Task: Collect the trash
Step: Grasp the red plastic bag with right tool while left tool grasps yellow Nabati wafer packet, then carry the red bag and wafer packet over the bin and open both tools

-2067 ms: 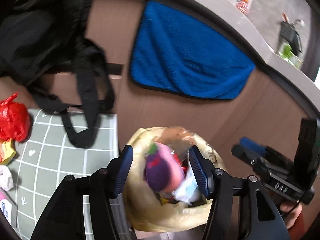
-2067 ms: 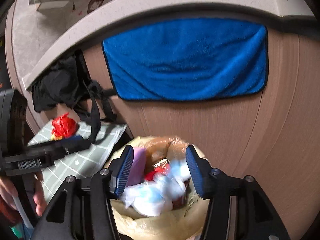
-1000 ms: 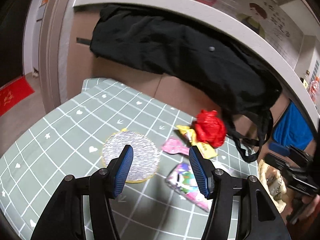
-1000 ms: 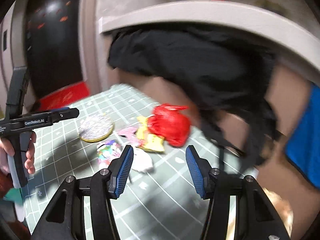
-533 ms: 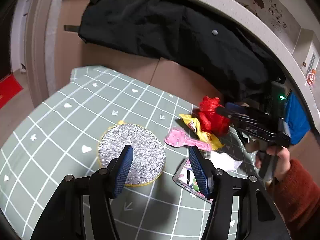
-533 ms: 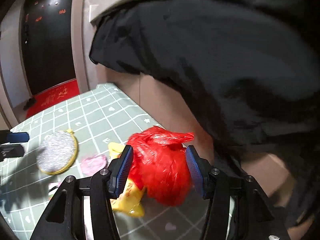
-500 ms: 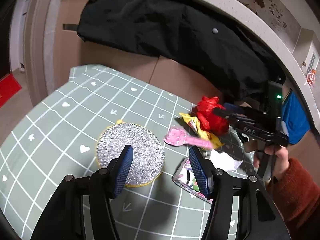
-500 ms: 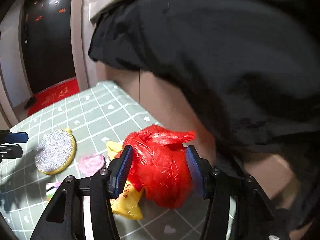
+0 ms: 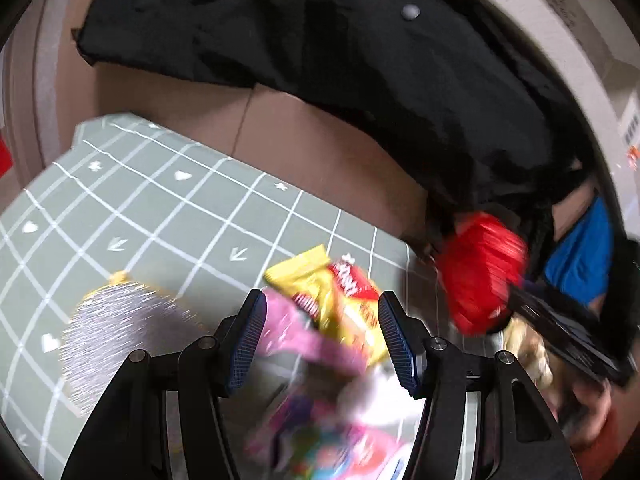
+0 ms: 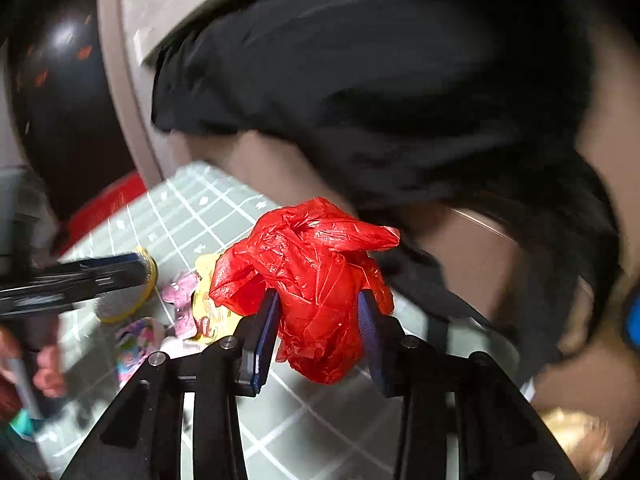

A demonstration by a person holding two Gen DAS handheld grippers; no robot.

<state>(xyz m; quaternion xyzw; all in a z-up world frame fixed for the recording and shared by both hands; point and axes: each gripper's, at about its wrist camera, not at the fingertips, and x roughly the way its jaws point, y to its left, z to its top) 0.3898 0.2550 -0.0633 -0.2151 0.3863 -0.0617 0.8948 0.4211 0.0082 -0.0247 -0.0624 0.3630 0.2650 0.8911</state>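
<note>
My right gripper (image 10: 318,330) is shut on a crumpled red plastic bag (image 10: 316,280) and holds it above the green checked mat (image 10: 304,432). The bag also shows in the left wrist view (image 9: 480,276), lifted at the right. My left gripper (image 9: 322,340) is open, low over a yellow snack wrapper (image 9: 336,292), a pink wrapper (image 9: 312,340) and a colourful packet (image 9: 332,440) on the mat (image 9: 160,200). The left gripper shows in the right wrist view (image 10: 80,276) at the left.
A round silver scouring pad (image 9: 120,332) lies left of the wrappers. A black bag (image 9: 360,60) hangs against the brown cabinet behind the mat. A blue towel (image 9: 584,256) and part of the yellowish trash bag (image 10: 576,436) are at the right.
My right gripper closed on the red bag and lifted it off the mat. My left gripper moved down and forward over the yellow and pink wrappers.
</note>
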